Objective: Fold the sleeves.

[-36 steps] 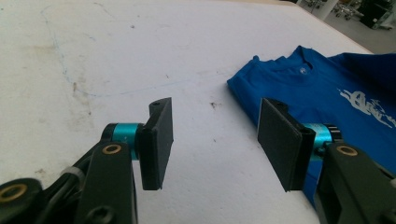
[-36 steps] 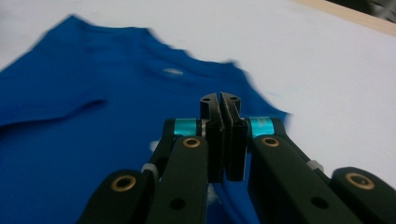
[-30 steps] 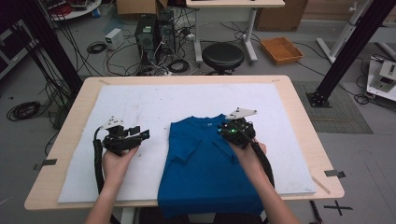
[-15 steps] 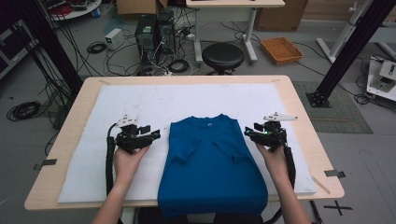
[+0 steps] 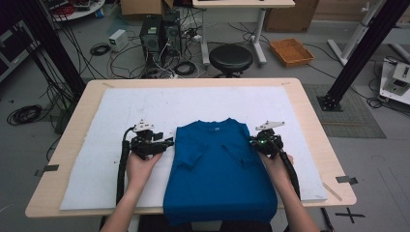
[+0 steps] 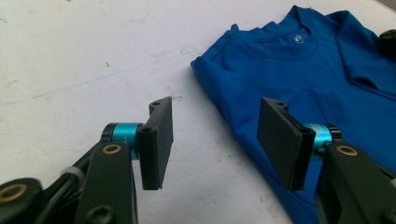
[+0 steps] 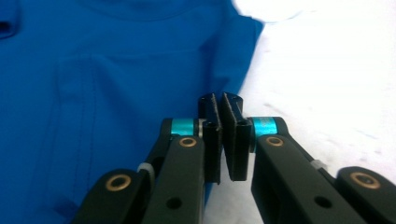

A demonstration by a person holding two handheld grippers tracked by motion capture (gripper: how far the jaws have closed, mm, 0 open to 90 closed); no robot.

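Observation:
A blue T-shirt lies flat on the white mat, sleeves folded inward and hem hanging over the table's front edge. My left gripper is at the shirt's left edge. In the left gripper view it is open above the mat, its right pad over the blue T-shirt. My right gripper sits at the shirt's right edge. In the right gripper view its jaws have just closed. The pads meet beside the T-shirt edge, and I see no cloth between them.
The mat covers most of the wooden table. On the floor beyond stand a black stool, computer boxes with cables and an orange tray. A black frame post rises at the right.
The right gripper left the shirt's chest, swung out to the right, then came back to the shirt's right edge and shut. The left gripper shifted right toward the shirt's left edge.

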